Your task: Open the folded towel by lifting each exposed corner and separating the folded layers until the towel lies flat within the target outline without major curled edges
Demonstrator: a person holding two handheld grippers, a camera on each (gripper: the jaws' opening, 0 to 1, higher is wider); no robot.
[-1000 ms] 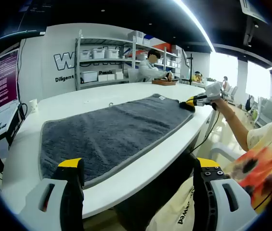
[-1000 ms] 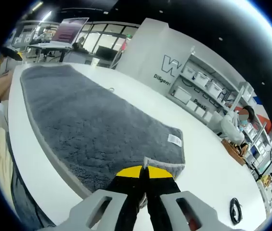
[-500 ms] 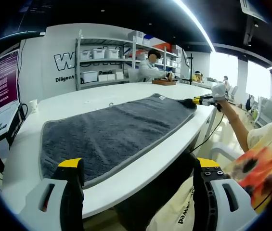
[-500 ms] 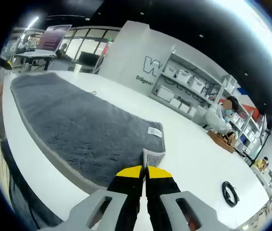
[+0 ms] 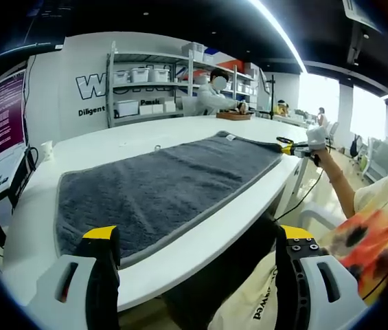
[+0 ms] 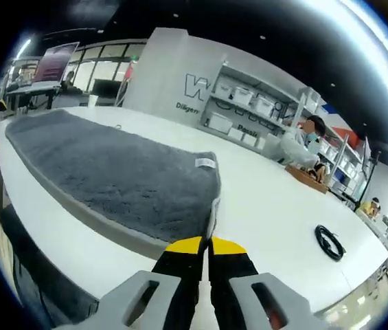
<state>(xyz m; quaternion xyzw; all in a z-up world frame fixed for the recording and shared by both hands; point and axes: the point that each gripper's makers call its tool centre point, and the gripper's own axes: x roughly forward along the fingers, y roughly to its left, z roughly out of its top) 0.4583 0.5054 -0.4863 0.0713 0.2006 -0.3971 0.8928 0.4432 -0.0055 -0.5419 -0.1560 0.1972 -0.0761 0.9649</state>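
The left gripper has two light grey plastic jaws with black inner faces and yellow tips; the one on the view's right carries small screws near its top and a dark slot in its side. The right gripper is built alike: grey shells with slots, black inner faces, yellow tips. Seen from the left gripper view it is a small white body with a yellow and black front. The person wears a short pale sleeve and a garment patterned in orange, white and dark patches.
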